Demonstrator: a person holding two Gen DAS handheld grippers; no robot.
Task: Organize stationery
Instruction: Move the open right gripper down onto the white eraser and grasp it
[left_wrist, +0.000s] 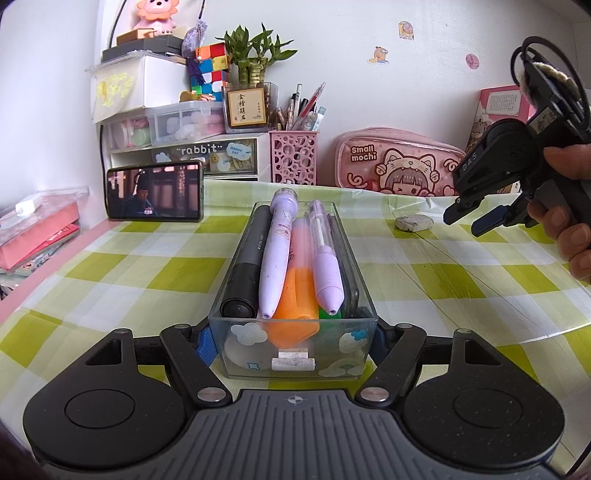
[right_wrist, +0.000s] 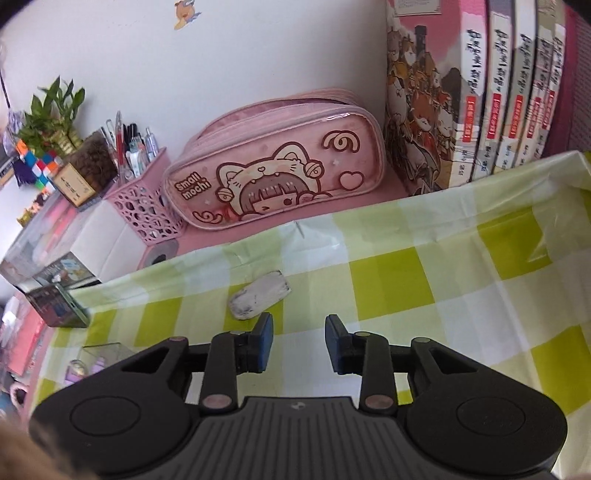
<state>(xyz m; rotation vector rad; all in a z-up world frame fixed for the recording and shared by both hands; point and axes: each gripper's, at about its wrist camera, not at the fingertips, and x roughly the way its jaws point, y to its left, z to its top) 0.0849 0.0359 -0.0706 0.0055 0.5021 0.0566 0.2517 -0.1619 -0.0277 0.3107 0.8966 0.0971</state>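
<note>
My left gripper sits low and level over the checked table, its fingers pressed against both sides of the clear tray's near end; the tray holds a black marker, a lilac pen, an orange highlighter and a lilac-tipped pen; my right gripper hovers tilted above the table, fingers spread and pinching nothing, the grubby eraser lying just ahead of the left one.

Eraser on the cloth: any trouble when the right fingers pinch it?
The eraser looks flat and lying on its side, so rolling seems unlikely. It appears small and probably light. Its grubby, worn surface suggests soft rubber, likely grippy. The right gripper is open and empty nearby.
</note>
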